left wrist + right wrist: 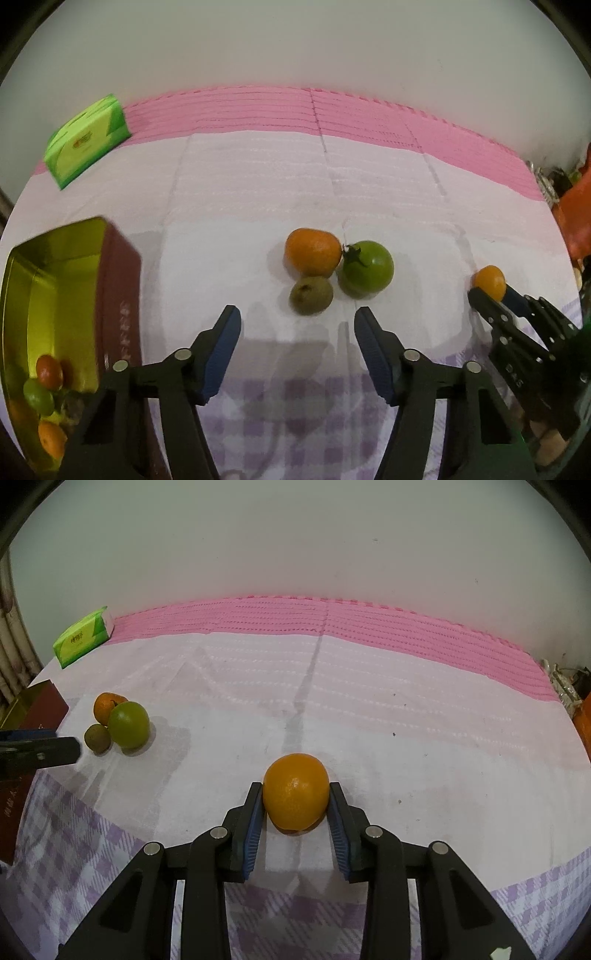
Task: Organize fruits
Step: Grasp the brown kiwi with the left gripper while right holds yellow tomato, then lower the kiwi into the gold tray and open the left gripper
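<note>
My right gripper (295, 794) is shut on an orange (296, 792), held low over the white sheet; it also shows in the left wrist view (489, 282). My left gripper (297, 319) is open and empty, just short of a cluster of three fruits: an orange (312, 252), a green tomato-like fruit (367, 268) and a brown kiwi (311, 294). The same cluster shows in the right wrist view, with the green fruit (128, 724) in front. A gold-lined red tin (55, 280) at the left holds several fruits (44, 387).
A green tissue pack (86, 142) lies at the back left on the pink mat (332, 114). A white sheet (369, 709) covers a purple checked cloth (74, 849). Orange and dark clutter (576, 206) sits at the right edge. A wall stands behind.
</note>
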